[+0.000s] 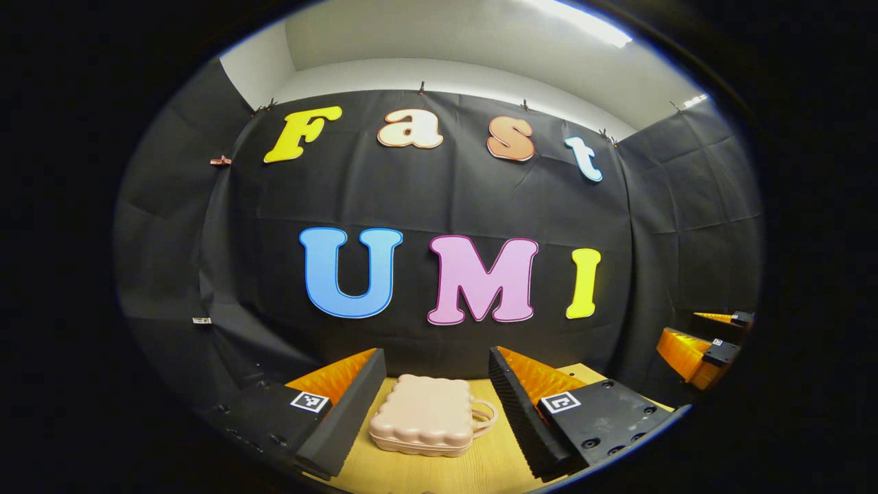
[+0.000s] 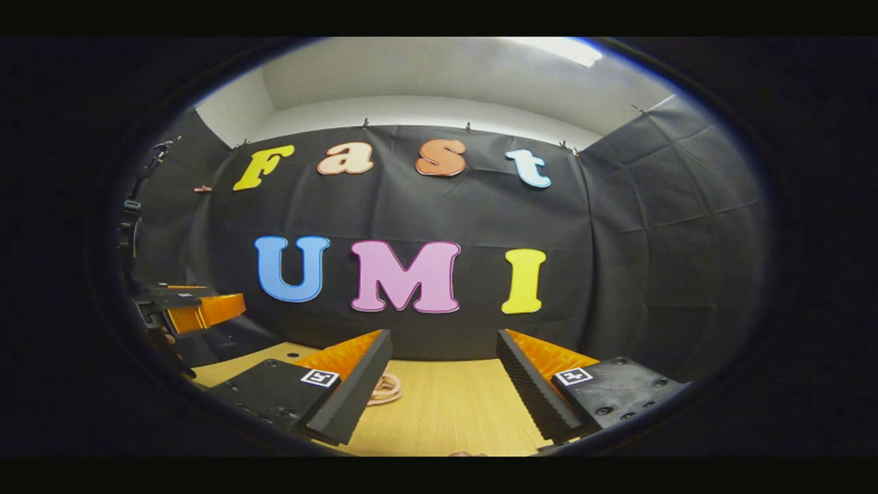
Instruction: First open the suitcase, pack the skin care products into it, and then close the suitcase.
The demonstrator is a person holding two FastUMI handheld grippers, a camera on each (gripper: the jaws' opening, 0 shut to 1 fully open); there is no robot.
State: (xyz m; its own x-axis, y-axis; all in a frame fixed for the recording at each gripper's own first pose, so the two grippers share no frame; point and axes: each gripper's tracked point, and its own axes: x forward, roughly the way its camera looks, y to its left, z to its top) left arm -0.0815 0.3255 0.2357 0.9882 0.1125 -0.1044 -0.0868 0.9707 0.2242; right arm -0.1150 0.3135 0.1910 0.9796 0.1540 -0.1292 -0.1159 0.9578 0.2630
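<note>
Table: A light wood-grain surface ran across the bottom of both views, ending at the black cloth wall at its far edge.
Suitcase: A small pale pink case with a scalloped outline lay flat on the table, lid down and closed. In the left gripper view it sat between that gripper's two fingers, near the far edge of the table, touching neither finger.
Suitcase handle: A looped pink handle projected from the case's right side in the left gripper view. In the right gripper view the same loop showed just beyond the inner side of the left-hand finger; the body of the case was hidden behind that finger.
Left gripper: Released. The fingers stood wide apart on either side of the suitcase, gripping nothing. It also appeared at the left edge of the right gripper view, raised above the table.
Right gripper: Released. The fingers stood wide apart over bare table, gripping nothing. It also appeared at the right edge of the left gripper view.
</note>
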